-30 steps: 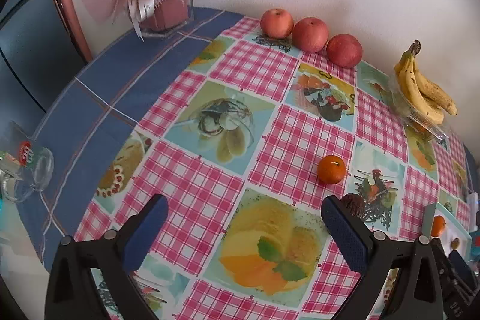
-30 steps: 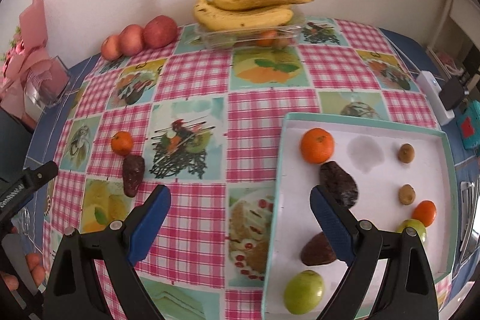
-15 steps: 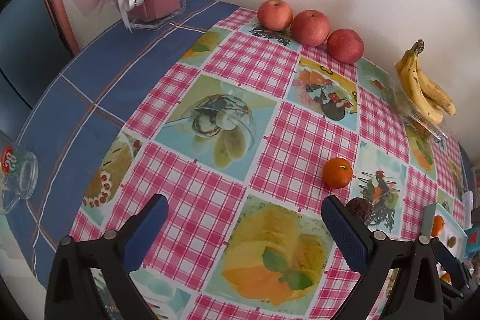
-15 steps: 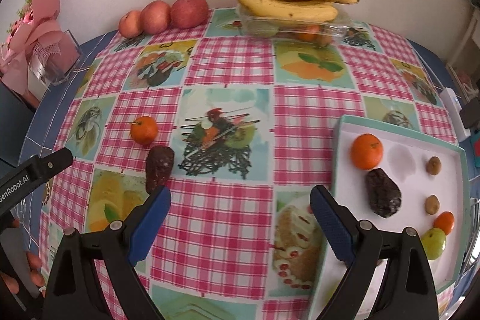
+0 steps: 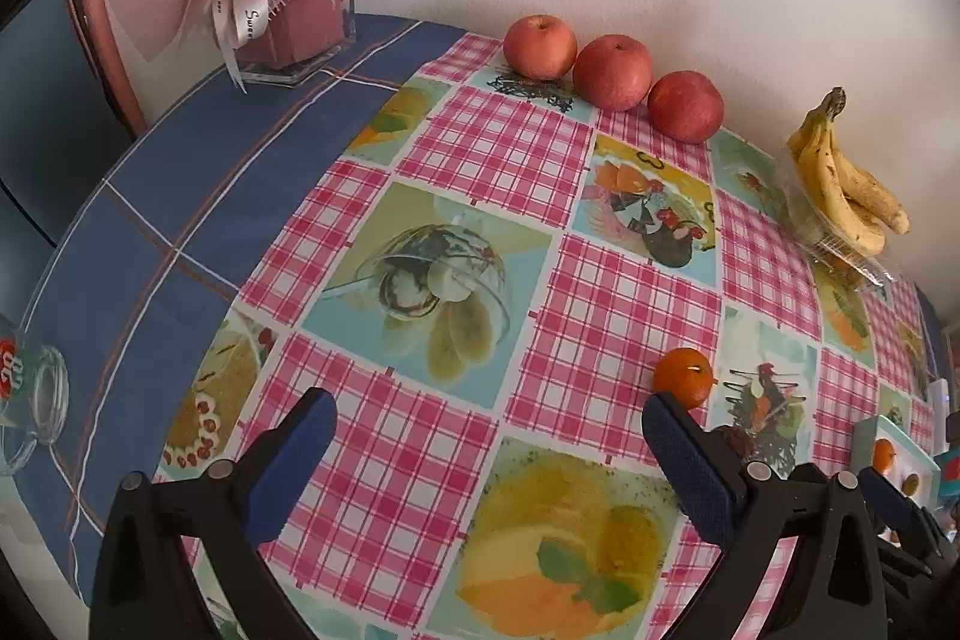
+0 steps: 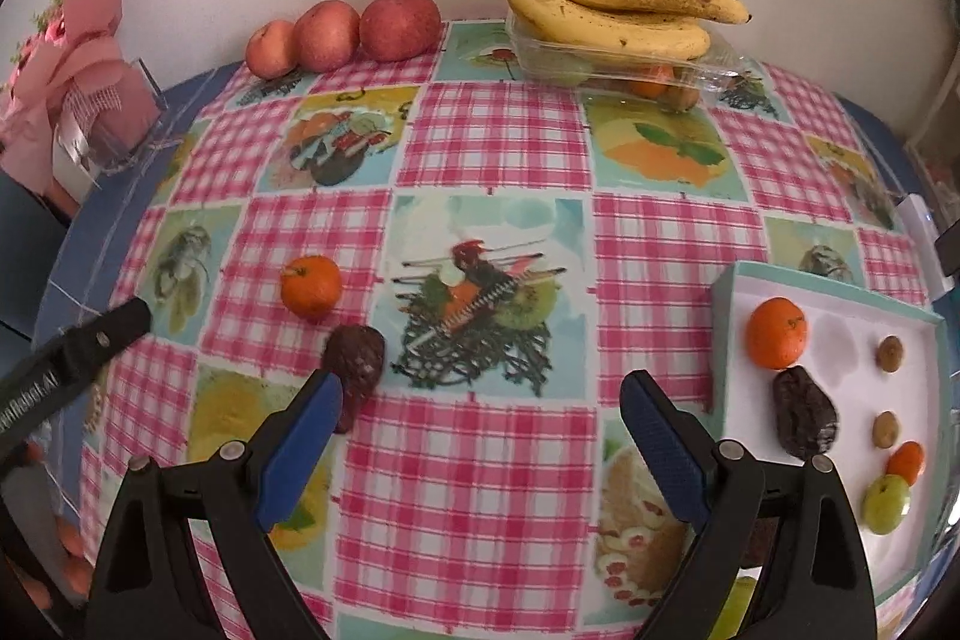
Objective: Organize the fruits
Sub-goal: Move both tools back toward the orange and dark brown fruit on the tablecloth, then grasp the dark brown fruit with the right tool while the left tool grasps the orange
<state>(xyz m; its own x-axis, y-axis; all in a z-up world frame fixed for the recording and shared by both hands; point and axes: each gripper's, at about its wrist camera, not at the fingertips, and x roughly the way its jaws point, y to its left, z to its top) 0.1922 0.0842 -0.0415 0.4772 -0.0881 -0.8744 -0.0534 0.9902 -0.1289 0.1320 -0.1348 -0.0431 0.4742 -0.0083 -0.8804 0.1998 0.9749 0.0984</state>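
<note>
Both tongs, left (image 5: 489, 436) and right (image 6: 480, 415), hang spread and empty above the table (image 6: 492, 148); an orange (image 6: 311, 286) touches a dark fruit (image 6: 354, 361).

Left tongs (image 5: 489, 445) spread wide and empty, right tongs (image 6: 480, 424) likewise, both low over table

Bright even daylight, soft shadows, fisheye-warped edges

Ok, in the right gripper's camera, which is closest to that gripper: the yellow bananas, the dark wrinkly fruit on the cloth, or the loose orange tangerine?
From the right gripper:
1. Dark wrinkly fruit, beside its left finger.
2. Loose orange tangerine, just beyond, left.
3. Yellow bananas, far back by the wall.
</note>
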